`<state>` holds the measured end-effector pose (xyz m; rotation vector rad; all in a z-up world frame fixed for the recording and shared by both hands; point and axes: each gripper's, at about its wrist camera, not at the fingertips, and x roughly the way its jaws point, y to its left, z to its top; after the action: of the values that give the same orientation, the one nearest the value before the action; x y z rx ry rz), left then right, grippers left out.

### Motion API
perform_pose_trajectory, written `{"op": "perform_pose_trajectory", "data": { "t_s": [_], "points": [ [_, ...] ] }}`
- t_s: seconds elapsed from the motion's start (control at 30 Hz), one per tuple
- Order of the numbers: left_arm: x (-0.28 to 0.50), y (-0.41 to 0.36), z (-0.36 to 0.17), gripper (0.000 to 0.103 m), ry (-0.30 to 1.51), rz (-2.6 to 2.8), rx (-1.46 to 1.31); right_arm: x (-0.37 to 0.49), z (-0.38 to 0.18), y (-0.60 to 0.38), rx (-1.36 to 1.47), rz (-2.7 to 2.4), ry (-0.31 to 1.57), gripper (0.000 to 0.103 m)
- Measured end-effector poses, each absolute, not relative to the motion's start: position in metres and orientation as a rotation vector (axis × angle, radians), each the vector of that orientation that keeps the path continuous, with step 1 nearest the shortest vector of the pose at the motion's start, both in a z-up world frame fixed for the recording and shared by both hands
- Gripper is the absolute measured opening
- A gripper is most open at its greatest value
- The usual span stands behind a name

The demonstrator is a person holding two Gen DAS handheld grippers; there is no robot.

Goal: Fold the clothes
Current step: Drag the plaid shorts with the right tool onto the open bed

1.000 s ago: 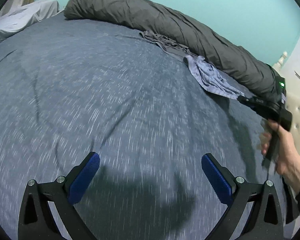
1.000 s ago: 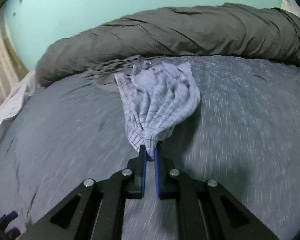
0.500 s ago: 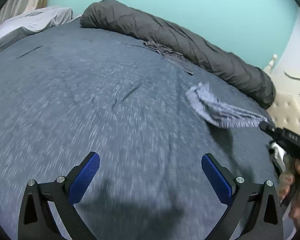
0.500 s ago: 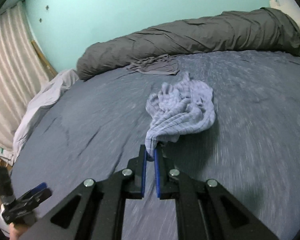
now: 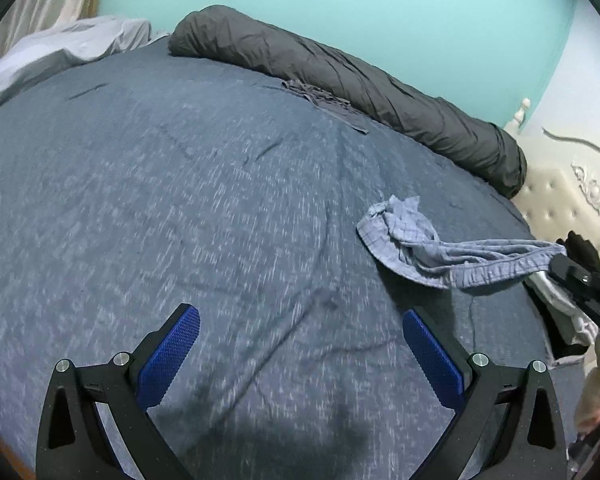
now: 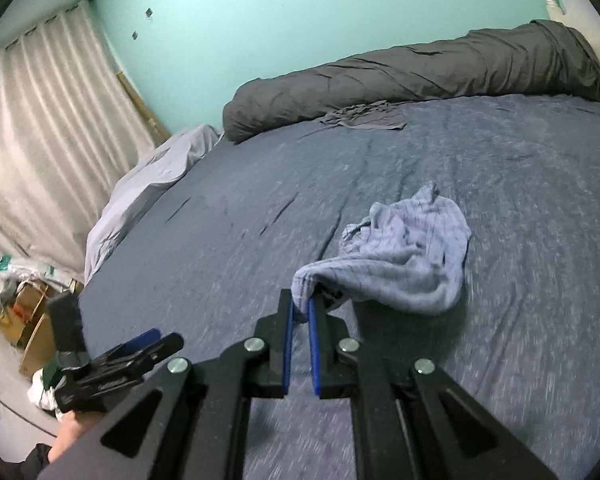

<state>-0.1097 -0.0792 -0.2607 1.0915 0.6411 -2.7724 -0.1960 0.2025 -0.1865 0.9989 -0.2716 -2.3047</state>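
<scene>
A crumpled light blue checked garment lies on the blue bed sheet. My right gripper is shut on the garment's waistband edge and holds it just above the sheet. In the left wrist view the garment stretches right toward the right gripper at the frame's edge. My left gripper is open and empty, low over the sheet, to the left of the garment. It also shows in the right wrist view at lower left.
A rolled dark grey duvet lies along the far side by the teal wall. A flat grey garment lies in front of it. A pale sheet hangs off the bed near curtains. A tufted headboard stands right.
My right gripper has pulled the blue garment away from the duvet toward the near side of the bed. Both views have pulled back; the left gripper stayed open.
</scene>
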Motion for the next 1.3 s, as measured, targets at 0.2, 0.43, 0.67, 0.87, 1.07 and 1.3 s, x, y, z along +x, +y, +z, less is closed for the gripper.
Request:
{"op": "perform_pose_trajectory", "data": {
  "t_s": [0.2, 0.43, 0.67, 0.87, 1.07, 1.3],
  "points": [
    [-0.094, -0.072, -0.254, 0.103, 0.664, -2.807, 1.063, -0.165, -0.140, 0.209, 0.932, -2.318, -0.222, 0.007],
    [-0.082, -0.066, -0.264, 0.103, 0.689, -2.834, 1.106, -0.168, -0.076, 0.213, 0.846, -2.379, -0.143, 0.007],
    [-0.084, -0.067, -0.279, 0.103, 0.742, -2.868, 1.160, -0.204, -0.117, 0.211, 1.002, -2.422, -0.151, 0.007],
    [-0.098, -0.061, -0.294, 0.103, 0.699, -2.882, 1.230, -0.243, -0.158, 0.220, 1.053, -2.485, -0.206, 0.007],
    [-0.119, -0.055, -0.313, 0.103, 0.652, -2.856, 1.323, -0.291, -0.207, 0.265, 1.171, -2.586, -0.399, 0.011],
    [-0.148, -0.031, -0.323, 0.103, 0.655, -2.883, 1.412, -0.282, -0.274, 0.312, 1.210, -2.654, -0.559, 0.015]
  ]
}}
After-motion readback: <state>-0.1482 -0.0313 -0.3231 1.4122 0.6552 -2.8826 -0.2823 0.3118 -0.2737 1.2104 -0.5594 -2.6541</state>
